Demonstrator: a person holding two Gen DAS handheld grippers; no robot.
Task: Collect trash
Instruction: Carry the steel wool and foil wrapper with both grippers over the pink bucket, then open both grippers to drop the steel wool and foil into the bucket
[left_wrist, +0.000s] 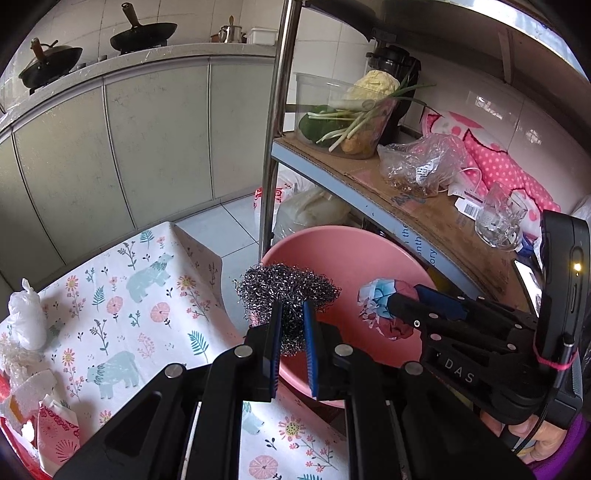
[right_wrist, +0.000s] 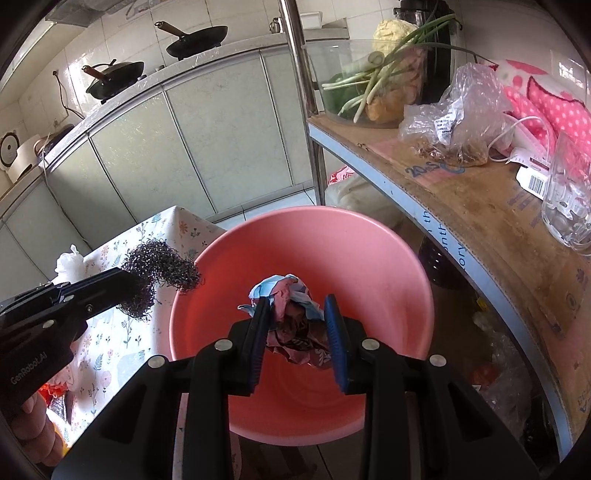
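Left wrist: my left claw (left_wrist: 291, 325) is clamped narrow on a steel wool scourer (left_wrist: 286, 291), lower centre of frame, right at the near rim of the pink basin (left_wrist: 343, 240). I can't tell whether it's fully over the rim yet. Right claw (left_wrist: 397, 306) shows at right, gripping a crumpled paper wad (left_wrist: 380, 308) over the basin. On the flowered desk (left_wrist: 122, 295), lower left, trash remains: a knotted white plastic bag (left_wrist: 27, 317), torn white scraps and a red-printed wrapper (left_wrist: 55, 432).

Right wrist: right claw (right_wrist: 295, 328) is half-closed on the paper wad (right_wrist: 291, 325), centre frame, hanging over the basin's (right_wrist: 295, 221) interior. The visible part of the basin looks empty, though my claw hides some of it. Left claw (right_wrist: 125, 284) with the scourer (right_wrist: 159, 273) sits left of the rim, over the desk (right_wrist: 118, 332) edge.

Status as I read it: two pieces in hand, neither dropped, nothing binned yet. Left: release both, then clear the desk leftovers.
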